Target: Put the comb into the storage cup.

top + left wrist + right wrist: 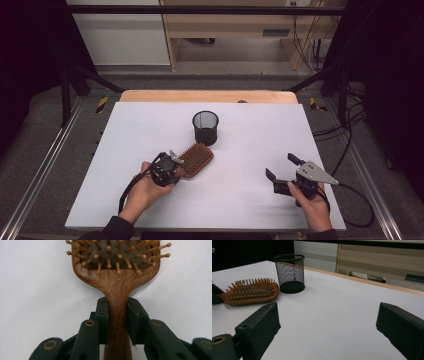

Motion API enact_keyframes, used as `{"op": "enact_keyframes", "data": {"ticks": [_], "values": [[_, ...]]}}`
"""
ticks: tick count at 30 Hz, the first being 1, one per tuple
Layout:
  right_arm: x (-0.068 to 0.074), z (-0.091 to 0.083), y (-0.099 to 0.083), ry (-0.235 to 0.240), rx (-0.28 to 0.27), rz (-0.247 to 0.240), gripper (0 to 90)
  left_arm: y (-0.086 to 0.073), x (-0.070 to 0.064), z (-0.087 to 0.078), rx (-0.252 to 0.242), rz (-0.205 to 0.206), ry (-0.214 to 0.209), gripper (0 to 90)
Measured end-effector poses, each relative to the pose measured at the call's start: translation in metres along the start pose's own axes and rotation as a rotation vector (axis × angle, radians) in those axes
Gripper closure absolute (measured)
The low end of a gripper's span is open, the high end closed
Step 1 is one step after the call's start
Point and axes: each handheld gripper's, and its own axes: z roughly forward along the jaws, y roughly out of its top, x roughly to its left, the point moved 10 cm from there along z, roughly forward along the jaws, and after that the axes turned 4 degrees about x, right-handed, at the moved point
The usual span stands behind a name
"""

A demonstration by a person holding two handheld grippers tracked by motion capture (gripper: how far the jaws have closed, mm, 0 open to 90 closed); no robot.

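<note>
Gripping the wooden hairbrush (117, 290) by its handle, the left gripper (117, 322) has its black fingers (102, 315) pressed against both sides of the narrow neck, just below where the handle widens into the head. In the high view the left gripper (165, 169) sits left of centre in the lower half of the frame, a hand (142, 192) behind it, and the hairbrush (196, 157) points up and to the right, bristles upward, lying low over the white table (260, 145); whether its head touches the surface I cannot tell. A black mesh cup (205, 127) stands upright near the centre of the frame, just above the brush head and close to it, not touching. The right gripper (283, 167) is at the lower right, held in the other hand (312, 205), well apart from the brush. Its fingers (259, 327) are spread wide with nothing between them, bare table showing in the gap. From the right gripper view the hairbrush (252, 292) lies at the left edge and the mesh cup (289, 273) stands at upper left just beside it.
</note>
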Motion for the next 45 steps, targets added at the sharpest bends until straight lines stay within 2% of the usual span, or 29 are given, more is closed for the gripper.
{"op": "enact_keyframes", "data": {"ticks": [4,5,6,8,11,16,19,22,25,28,38,45], "values": [[0.001,0.0,0.0,0.0,-0.001,-0.007,5.0,0.002,0.001,-0.008,-0.076,0.006,0.019,72.6],[0.001,0.0,0.0,0.0,-0.002,-0.007,5.0,0.003,0.0,-0.011,-0.109,0.022,0.027,72.7],[0.001,0.0,0.0,0.001,-0.001,-0.009,5.0,0.004,-0.001,-0.012,-0.134,0.019,0.021,72.6],[0.002,0.0,0.0,0.004,0.003,-0.009,5.0,0.006,-0.004,-0.014,-0.2,-0.022,-0.029,72.7],[0.007,0.002,-0.001,0.017,0.013,-0.009,4.9,0.008,-0.007,-0.013,-0.281,-0.048,-0.034,72.6],[0.019,0.005,0.004,0.047,0.003,-0.005,4.9,0.01,-0.005,-0.017,-0.38,-0.077,-0.017,72.7],[0.026,0.012,0.007,0.063,0.003,0.016,4.9,0.009,-0.005,-0.018,-0.395,-0.083,-0.005,72.7],[0.036,0.018,0.012,0.089,-0.006,0.043,5.0,0.007,-0.008,-0.02,-0.4,-0.068,-0.005,72.7],[0.049,0.024,0.014,0.116,0.0,0.031,4.9,0.007,-0.009,-0.023,-0.412,-0.066,-0.003,72.7],[0.058,0.026,0.015,0.138,0.0,0.043,5.1,0.006,-0.01,-0.024,-0.415,-0.064,-0.001,72.7],[0.069,0.035,0.02,0.17,-0.014,0.081,5.5,0.005,-0.012,-0.028,-0.431,-0.06,0.016,72.7],[0.078,0.04,0.02,0.219,0.016,0.119,5.2,0.008,-0.015,-0.03,-0.461,-0.056,0.025,72.7]]}}
